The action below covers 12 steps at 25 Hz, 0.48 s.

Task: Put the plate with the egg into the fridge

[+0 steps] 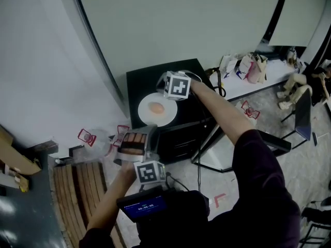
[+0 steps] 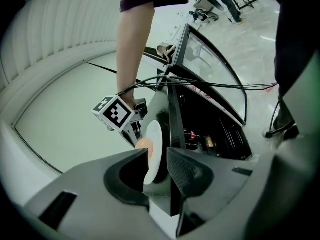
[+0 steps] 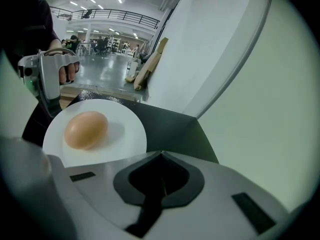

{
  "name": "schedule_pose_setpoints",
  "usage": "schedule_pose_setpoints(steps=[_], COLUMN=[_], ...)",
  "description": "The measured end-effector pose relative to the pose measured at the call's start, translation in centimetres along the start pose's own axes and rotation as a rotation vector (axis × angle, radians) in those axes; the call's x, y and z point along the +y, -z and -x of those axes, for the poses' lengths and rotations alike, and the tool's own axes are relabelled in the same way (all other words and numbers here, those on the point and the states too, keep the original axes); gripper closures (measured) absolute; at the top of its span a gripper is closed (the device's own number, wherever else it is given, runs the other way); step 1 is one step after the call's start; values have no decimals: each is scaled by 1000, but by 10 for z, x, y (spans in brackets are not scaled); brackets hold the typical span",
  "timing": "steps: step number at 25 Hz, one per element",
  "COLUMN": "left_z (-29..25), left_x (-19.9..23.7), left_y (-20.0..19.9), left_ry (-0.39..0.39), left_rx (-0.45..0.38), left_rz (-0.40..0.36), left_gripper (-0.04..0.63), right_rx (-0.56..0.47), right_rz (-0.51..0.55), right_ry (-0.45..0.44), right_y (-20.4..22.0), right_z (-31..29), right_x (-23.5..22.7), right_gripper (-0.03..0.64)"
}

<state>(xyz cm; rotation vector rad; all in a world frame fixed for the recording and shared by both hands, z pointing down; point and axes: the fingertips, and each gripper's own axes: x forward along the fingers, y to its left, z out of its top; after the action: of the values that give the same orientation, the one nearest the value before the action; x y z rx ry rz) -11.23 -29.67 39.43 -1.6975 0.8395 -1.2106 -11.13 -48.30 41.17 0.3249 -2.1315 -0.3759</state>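
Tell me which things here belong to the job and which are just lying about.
Job: round white plate, brown egg on it, black mini fridge, left gripper, right gripper.
Lying about: wooden slats, pink and white bags, dark chair.

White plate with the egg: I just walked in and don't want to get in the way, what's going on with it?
A person holds a claw in each hand by the round white plate, which sits on top of the black mini fridge with a brown egg on it. The left claw is open and lined up with the plate's rim, not gripping it. The right claw is shut and empty near the far rim. The plate is not yet lifted.
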Motion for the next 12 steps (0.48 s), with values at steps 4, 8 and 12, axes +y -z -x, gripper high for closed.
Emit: schedule_pose_setpoints(steps=[4, 8, 12], left_z=[6, 11, 12], left_x=[-10, -17, -19], left_y=[5, 12, 17], left_ry=[20, 19, -17], left_rx=[15, 45, 64], left_rz=[-1, -21, -34], left_gripper=[520, 520, 522], right_rx=[-9, -11, -19], right_rz=[17, 29, 33], right_ry=[-16, -28, -43], right_y=[-9, -17, -23], right_z=[3, 7, 10], right_x=[18, 33, 49], right_gripper=[611, 611, 611])
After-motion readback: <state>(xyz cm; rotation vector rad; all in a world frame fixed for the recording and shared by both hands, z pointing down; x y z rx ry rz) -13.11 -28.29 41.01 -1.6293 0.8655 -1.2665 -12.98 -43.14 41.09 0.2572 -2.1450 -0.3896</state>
